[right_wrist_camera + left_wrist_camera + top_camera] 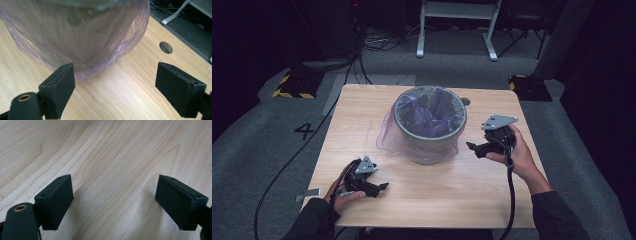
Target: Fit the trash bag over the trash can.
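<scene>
Two grippers stand with jaws apart and empty. The right gripper (473,147) faces the bin's (430,142) loose purple bag (82,37), likely to grasp its hanging plastic. The left gripper (382,187) waits low over the table (452,195).

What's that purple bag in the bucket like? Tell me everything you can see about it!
The purple bag is thin, see-through plastic lining a round grey bin that stands upright mid-table. Its crinkled middle sinks into the bin, its top folds over the rim, and its loose skirt hangs down the outside, bunching onto the wooden table at the left. The open right gripper is close by, not touching it.
</scene>
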Motion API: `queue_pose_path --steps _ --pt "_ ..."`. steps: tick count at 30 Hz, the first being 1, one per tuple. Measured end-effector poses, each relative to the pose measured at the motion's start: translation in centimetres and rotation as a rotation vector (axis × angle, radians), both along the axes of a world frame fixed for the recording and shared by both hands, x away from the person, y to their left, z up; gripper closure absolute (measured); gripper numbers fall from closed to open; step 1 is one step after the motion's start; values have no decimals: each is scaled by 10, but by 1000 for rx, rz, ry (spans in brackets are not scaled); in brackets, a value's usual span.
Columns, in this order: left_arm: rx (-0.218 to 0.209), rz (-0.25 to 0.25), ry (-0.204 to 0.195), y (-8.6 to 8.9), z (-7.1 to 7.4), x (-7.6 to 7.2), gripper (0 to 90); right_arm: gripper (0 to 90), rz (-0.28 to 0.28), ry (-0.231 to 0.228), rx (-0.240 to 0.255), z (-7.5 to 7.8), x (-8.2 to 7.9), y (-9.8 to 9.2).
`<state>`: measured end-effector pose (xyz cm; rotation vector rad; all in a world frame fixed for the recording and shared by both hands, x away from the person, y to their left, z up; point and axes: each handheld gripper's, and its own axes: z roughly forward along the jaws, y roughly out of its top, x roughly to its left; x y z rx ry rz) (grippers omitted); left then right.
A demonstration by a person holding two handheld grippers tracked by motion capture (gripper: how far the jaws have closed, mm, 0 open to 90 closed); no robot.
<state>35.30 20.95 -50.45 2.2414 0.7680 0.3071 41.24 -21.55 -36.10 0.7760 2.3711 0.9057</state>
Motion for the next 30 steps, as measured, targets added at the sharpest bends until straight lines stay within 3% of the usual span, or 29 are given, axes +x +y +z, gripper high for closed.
queue_pose_path --steps 4,10,30 --pt "0 0 0 0 0 0 144 161 -12 -10 -50 -8 2 -4" --pt "0 0 0 0 0 0 145 161 -10 14 -90 -25 4 -6" --pt "1 0 0 0 0 0 145 181 17 96 -128 -69 -1 -13"
